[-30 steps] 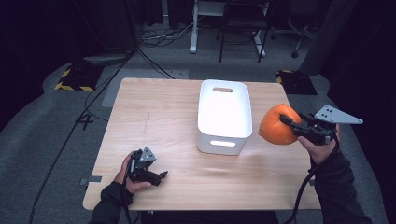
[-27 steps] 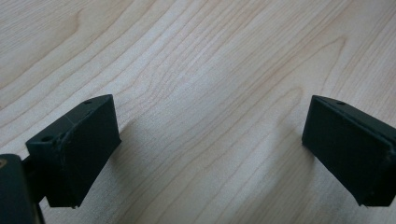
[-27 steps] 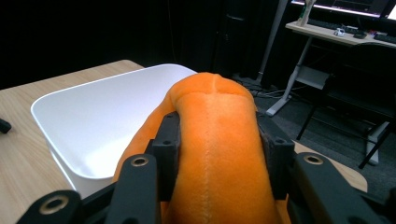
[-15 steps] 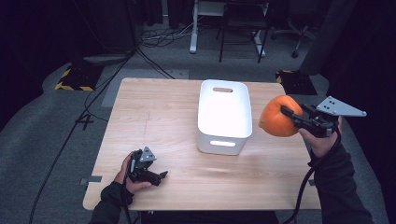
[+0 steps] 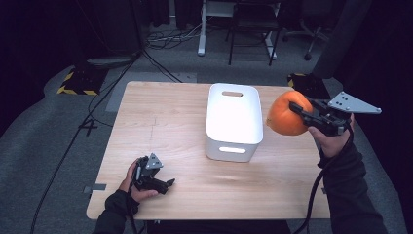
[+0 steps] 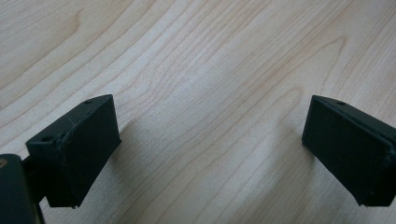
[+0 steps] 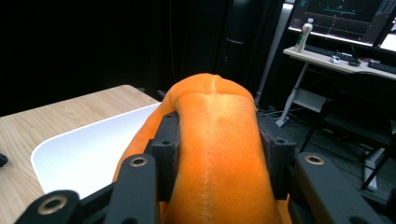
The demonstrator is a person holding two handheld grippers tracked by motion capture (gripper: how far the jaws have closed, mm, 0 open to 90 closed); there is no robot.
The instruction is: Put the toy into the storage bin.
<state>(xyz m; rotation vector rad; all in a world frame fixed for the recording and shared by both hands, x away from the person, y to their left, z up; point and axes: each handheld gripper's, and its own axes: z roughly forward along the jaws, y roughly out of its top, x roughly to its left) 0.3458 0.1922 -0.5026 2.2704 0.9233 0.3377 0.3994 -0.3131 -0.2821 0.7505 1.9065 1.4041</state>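
I am sitting at the near side of the table [image 5: 160, 122]. The bin [image 5: 233, 122] is standing upside down on the table, a little right of the middle and toward the far side. My right gripper [image 5: 297, 111] is staying up in the air just right of the bin, off the table top, and it is squeezing the soft ball [image 5: 285, 114] between its jaws. The ball is hanging just beside the bin's right wall, near its far end. My left gripper [image 5: 165, 184] is lying on the table at the near left, well apart from the bin, with its jaws wide and only bare table between them.
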